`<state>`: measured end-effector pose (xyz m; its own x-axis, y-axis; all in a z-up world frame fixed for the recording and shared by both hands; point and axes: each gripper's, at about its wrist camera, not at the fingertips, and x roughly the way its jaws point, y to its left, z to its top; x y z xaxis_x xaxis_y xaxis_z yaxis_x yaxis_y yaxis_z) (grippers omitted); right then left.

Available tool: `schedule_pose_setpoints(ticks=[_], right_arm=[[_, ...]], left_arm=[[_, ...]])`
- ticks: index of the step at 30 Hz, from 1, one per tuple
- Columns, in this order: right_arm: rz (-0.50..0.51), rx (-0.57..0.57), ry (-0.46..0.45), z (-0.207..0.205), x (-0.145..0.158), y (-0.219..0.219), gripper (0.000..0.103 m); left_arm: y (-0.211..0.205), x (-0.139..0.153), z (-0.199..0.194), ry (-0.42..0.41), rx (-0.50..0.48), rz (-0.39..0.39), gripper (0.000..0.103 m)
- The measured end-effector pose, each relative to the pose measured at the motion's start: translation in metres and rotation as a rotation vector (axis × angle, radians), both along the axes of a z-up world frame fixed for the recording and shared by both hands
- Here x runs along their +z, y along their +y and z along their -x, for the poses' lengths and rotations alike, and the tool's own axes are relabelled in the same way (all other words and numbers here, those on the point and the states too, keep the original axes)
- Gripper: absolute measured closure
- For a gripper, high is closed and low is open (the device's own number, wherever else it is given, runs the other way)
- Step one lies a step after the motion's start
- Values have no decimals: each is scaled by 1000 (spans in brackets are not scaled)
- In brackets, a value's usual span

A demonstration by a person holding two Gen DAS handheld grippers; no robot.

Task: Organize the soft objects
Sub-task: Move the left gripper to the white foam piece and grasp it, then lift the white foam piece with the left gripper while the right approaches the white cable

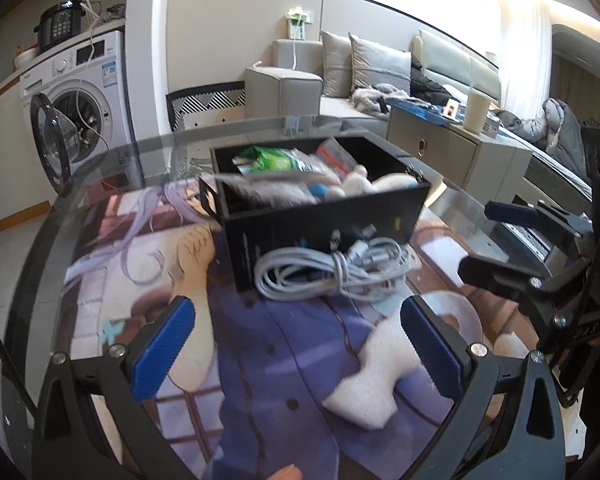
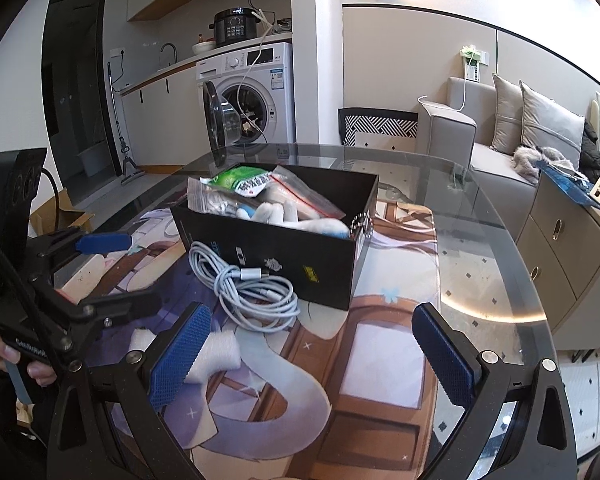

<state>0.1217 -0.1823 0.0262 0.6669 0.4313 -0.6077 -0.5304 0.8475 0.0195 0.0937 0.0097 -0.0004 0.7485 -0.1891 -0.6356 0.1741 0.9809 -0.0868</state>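
A black box (image 1: pixel 324 224) (image 2: pixel 284 252) stands on the printed mat and holds a white plush toy (image 2: pixel 296 216), a green packet (image 1: pixel 272 158) and plastic bags. A coiled grey cable (image 1: pixel 332 270) (image 2: pixel 248 284) lies against the box's front. A white foam piece (image 1: pixel 374 380) (image 2: pixel 216 352) lies on the mat. My left gripper (image 1: pixel 300 352) is open and empty, above the mat with the foam by its right finger. My right gripper (image 2: pixel 312 354) is open and empty; the foam lies behind its left finger. Each gripper shows at the other view's edge.
The printed mat (image 2: pixel 380 340) covers a round glass table (image 2: pixel 488 248). A grey sofa (image 2: pixel 500 144) and a cabinet (image 2: pixel 568 248) stand to the right. A washing machine (image 2: pixel 256 92) with its door open stands behind the table.
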Motion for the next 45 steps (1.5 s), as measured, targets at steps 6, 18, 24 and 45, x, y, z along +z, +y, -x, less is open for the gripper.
schedule_pose_setpoints(ticks=[6,18,24,45], right_arm=[[3,2,9,0,-4,2,1],[3,-1,19,-2,-7,2,1],[5,-5,22,-3,-9,1,1],[2,-24,33,-8,-14,-5,1]], left_arm=[[-10,-9,5,34,-29,-32,0],[-25,-23,8,89,-119,-29,1],[-32,-26,8,97,-147,-40,5],[-17,-20,14,82,-173,36,68]])
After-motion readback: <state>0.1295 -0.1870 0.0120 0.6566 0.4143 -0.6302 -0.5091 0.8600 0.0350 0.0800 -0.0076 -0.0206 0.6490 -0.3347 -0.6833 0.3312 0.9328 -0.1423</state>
